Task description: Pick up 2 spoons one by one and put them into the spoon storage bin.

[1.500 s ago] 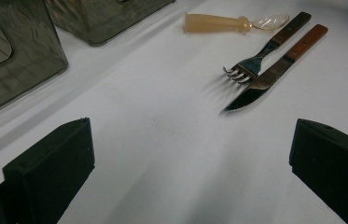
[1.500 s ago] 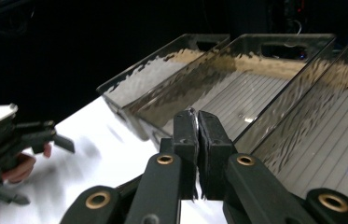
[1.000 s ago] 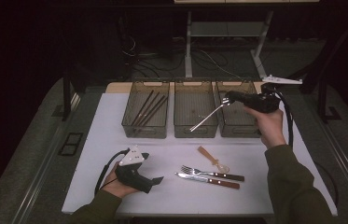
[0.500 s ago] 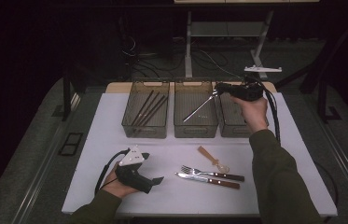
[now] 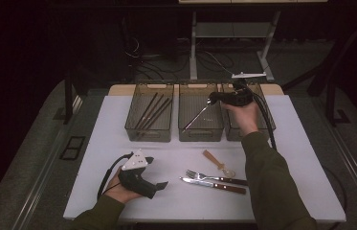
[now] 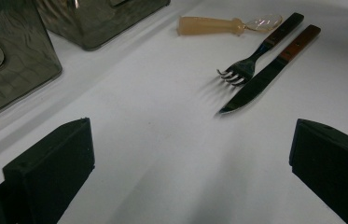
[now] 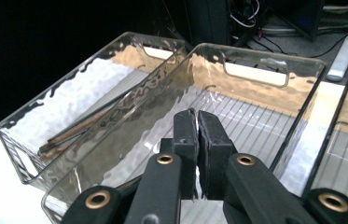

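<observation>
Silver and thin, the shiny metal spoon (image 5: 196, 116) hangs from the right hand-held gripper (image 5: 211, 98) over the middle see-through plastic bin (image 5: 200, 132). The jaws are pinched together on the very end of its handle, and its bowl points down into the bin. I think the spoon is light and stiff, but smooth metal can slip, so a firm hold on the flat handle is best. The left see-through bin (image 5: 133, 125) has dark brown chopsticks (image 5: 152, 110) in it. The left hand-held gripper (image 5: 162, 184) rests on the white worktop (image 5: 291, 158) with its jaws wide apart. A wood-handled fork (image 6: 255, 53), a wood-handled knife (image 6: 267, 77) and a tan-handled clear spoon (image 6: 227, 24) lie nearby.
</observation>
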Demonstrator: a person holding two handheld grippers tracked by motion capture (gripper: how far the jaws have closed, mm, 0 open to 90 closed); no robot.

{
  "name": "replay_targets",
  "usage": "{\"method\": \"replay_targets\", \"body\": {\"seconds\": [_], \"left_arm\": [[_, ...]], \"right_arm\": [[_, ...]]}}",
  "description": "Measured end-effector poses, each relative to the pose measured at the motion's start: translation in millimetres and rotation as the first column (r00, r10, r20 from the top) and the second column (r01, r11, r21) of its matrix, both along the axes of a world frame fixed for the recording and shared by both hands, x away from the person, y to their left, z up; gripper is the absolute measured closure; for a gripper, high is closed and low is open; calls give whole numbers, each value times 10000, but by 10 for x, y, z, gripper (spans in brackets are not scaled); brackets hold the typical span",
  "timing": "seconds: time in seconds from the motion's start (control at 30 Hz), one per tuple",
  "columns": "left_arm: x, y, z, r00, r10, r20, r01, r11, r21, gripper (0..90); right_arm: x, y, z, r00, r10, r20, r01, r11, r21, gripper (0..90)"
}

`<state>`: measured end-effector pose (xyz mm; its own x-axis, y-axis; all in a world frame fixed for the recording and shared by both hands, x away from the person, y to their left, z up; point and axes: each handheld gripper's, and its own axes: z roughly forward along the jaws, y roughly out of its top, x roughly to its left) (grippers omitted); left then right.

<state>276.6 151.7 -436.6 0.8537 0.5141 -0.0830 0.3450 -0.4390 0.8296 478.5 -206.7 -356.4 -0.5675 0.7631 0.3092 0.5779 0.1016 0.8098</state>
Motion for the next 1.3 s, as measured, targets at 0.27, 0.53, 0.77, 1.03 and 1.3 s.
{"method": "replay_targets", "body": {"seconds": [0.27,0.53,0.77,1.03,1.3], "left_arm": [[0,-9,-5,10000,-19,-16,19,10000,8,0],[-3,-11,-6,10000,5,-29,-5,10000,-52,0],[-1,-11,-7,10000,-13,-25,13,10000,-54,0],[1,-8,-7,10000,-18,-12,18,10000,-19,0],[-4,-12,-7,10000,59,-23,-59,9999,-82,0]], "right_arm": [[8,80,-82,9994,188,-302,-196,9995,-263,866],[25,136,-153,9983,297,-510,-325,9979,-554,843],[20,90,-124,9999,-135,-43,130,9944,-1046,564],[-81,57,-33,9995,266,150,-251,9954,-929,471],[-315,70,36,9950,837,549,-761,9888,-1286,418]]}}
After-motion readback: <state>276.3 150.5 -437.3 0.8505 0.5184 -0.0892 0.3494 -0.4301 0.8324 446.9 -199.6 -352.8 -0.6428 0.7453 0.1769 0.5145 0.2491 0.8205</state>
